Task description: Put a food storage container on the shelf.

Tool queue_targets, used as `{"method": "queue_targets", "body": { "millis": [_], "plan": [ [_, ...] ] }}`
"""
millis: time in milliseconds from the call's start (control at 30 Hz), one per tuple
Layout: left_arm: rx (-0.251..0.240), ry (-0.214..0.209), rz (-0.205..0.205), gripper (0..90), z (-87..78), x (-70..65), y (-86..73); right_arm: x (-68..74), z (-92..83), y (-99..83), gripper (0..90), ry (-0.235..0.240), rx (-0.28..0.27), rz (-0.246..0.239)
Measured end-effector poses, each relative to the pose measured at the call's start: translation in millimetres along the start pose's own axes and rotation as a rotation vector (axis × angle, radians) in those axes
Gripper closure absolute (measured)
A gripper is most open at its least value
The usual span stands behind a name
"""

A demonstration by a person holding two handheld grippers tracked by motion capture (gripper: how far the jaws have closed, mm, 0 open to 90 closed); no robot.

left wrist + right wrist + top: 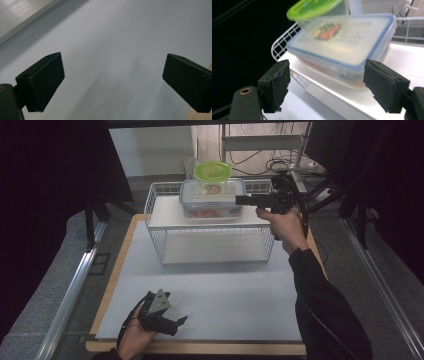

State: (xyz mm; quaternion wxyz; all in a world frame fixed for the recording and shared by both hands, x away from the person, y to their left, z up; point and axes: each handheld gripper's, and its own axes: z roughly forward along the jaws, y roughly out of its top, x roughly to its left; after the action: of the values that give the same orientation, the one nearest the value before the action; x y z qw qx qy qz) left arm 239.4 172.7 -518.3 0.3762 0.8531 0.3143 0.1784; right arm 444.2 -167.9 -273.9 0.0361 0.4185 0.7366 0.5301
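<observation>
Your white tabletop carries a white wire rack with a flat white shelf on top, set toward the far edge. On that shelf sits the clear rectangular plastic food box with a blue-edged lid, lying flat, its long axis running left to right along the shelf as the high view shows it. On its lid stands a smaller clear round tub with a lime-green lid, upright, toward the box's far side.

Your right gripper is level with the box and points leftward at its right short end; its jaws stand apart with nothing pressed between them, the box's corner lying just ahead of the pads. Your left gripper rests low near the table's near edge, well apart from the rack, jaws spread wide over bare tabletop.
</observation>
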Motion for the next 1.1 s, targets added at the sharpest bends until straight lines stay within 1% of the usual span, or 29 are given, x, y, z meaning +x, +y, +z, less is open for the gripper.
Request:
{"method": "queue_targets", "body": {
  "millis": [33, 100, 133, 167, 200, 267, 333, 400, 567, 600, 633, 667, 700, 733, 767, 800, 867, 967, 1000, 1067, 1100],
  "plan": [
    [-0.001, 0.000, 0.001, 3.7, 0.1, 0.0, 0.0, 0.9, -1.9, -8.7, 20.8, -0.006, 0.006, -0.020],
    [-0.002, 0.000, 0.000, 3.6, 0.1, 0.0, 0.0, 1.7, -3.1, -17.7, 19.7, -0.020, 0.020, -0.047],
    [-0.002, 0.000, 0.000, 3.7, 0.1, 0.0, 0.0, 1.7, -3.1, -17.7, 19.7, -0.020, 0.020, -0.047],
    [-0.003, 0.000, 0.000, 3.7, 0.2, 0.0, 0.0, 2.1, -3.9, -22.4, 19.5, -0.026, 0.022, -0.058],
    [-0.002, -0.001, -0.001, 3.7, 0.3, 0.0, 0.0, 2.1, -6.3, -33.0, 18.9, -0.036, 0.024, -0.089],
    [-0.002, -0.001, -0.001, 3.6, 0.4, -0.1, 0.0, 2.1, -7.3, -36.4, 18.6, -0.039, 0.028, -0.093],
    [-0.001, -0.001, -0.001, 3.6, 0.6, -0.5, 0.1, 1.3, -12.2, -50.2, 18.1, -0.049, 0.031, -0.116],
    [0.002, 0.001, 0.004, 3.6, 0.8, -0.5, 0.1, 0.8, -15.0, -57.1, 17.8, -0.054, 0.030, -0.126],
    [0.000, 0.000, 0.000, 3.6, 1.2, -1.2, 0.2, -0.1, -21.7, -76.1, 17.1, -0.084, 0.038, -0.150],
    [0.000, 0.001, 0.001, 3.6, 1.2, -1.2, 0.2, -0.1, -21.7, -76.1, 17.1, -0.084, 0.038, -0.150],
    [0.000, 0.000, 0.000, 3.6, 1.2, -1.2, 0.2, -0.3, -22.8, -79.9, 16.8, -0.089, 0.038, -0.154],
    [0.000, 0.001, 0.001, 3.6, 1.2, -1.2, 0.2, -1.1, -24.6, -88.4, 16.2, -0.086, 0.044, -0.156],
    [0.000, 0.001, 0.001, 3.6, 1.1, -1.3, 0.2, -1.1, -24.6, -88.4, 16.2, -0.086, 0.044, -0.156],
    [-0.001, 0.001, 0.001, 3.6, 1.1, -1.3, 0.2, -1.8, -25.6, -95.7, 15.3, -0.084, 0.049, -0.160],
    [-0.001, 0.000, 0.001, 3.6, 1.1, -1.2, 0.2, -1.8, -25.6, -95.7, 15.3, -0.084, 0.049, -0.160],
    [-0.001, 0.001, 0.001, 3.6, 1.1, -1.3, 0.2, -1.5, -26.7, -102.7, 14.7, -0.087, 0.054, -0.171],
    [0.000, 0.001, 0.002, 3.6, 1.1, -1.4, 0.2, -1.3, -27.2, -105.2, 14.4, -0.089, 0.055, -0.174],
    [0.000, 0.000, 0.001, 3.6, 1.2, -1.6, 0.2, -1.1, -28.6, -115.9, 13.4, -0.094, 0.062, -0.187],
    [0.000, 0.000, 0.003, 3.6, 1.1, -1.5, 0.2, -0.7, -28.9, -121.5, 12.5, -0.099, 0.067, -0.200],
    [0.000, 0.000, 0.004, 3.6, 1.2, -1.7, 0.3, -0.4, -29.4, -127.5, 11.3, -0.101, 0.074, -0.207],
    [0.000, 0.000, 0.004, 3.6, 1.2, -1.7, 0.3, -0.4, -29.4, -127.5, 11.3, -0.101, 0.074, -0.207]
  ]
}}
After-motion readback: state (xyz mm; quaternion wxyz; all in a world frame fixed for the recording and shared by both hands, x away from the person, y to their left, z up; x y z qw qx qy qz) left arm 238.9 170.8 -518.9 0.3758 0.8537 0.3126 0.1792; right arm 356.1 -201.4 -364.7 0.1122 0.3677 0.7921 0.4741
